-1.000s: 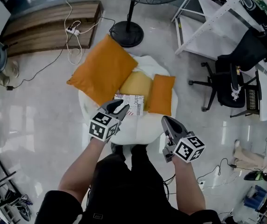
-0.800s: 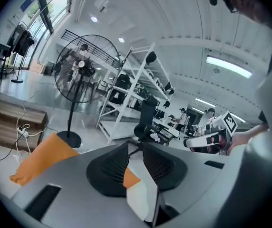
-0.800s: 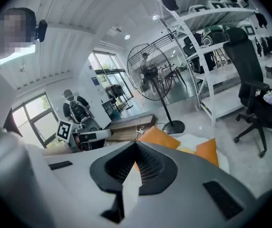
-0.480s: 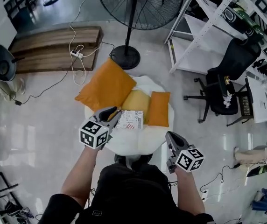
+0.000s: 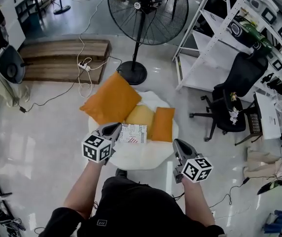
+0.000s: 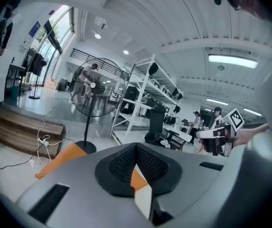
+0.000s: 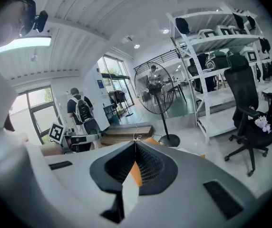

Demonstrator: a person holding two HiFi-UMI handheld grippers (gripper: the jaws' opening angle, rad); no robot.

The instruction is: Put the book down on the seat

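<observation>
Left gripper (image 5: 114, 128) just backed off and clamped shut empty, book (image 5: 132, 133) now lying mid-frame on the white seat (image 5: 146, 154), so basically done.

an open workshop or lab hall: white metal shelving (image 5: 202, 73) loaded with gear, a black office chair (image 5: 232, 98), a big pedestal fan (image 5: 147, 6), a power strip (image 5: 84, 65) trailing cables over polished floor (image 5: 42, 132), and strip lights (image 6: 232, 60) on a high ceiling.

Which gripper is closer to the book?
Left. The left gripper is right beside the book, at its left edge. The right gripper is farther away, off to the book's right.
</observation>
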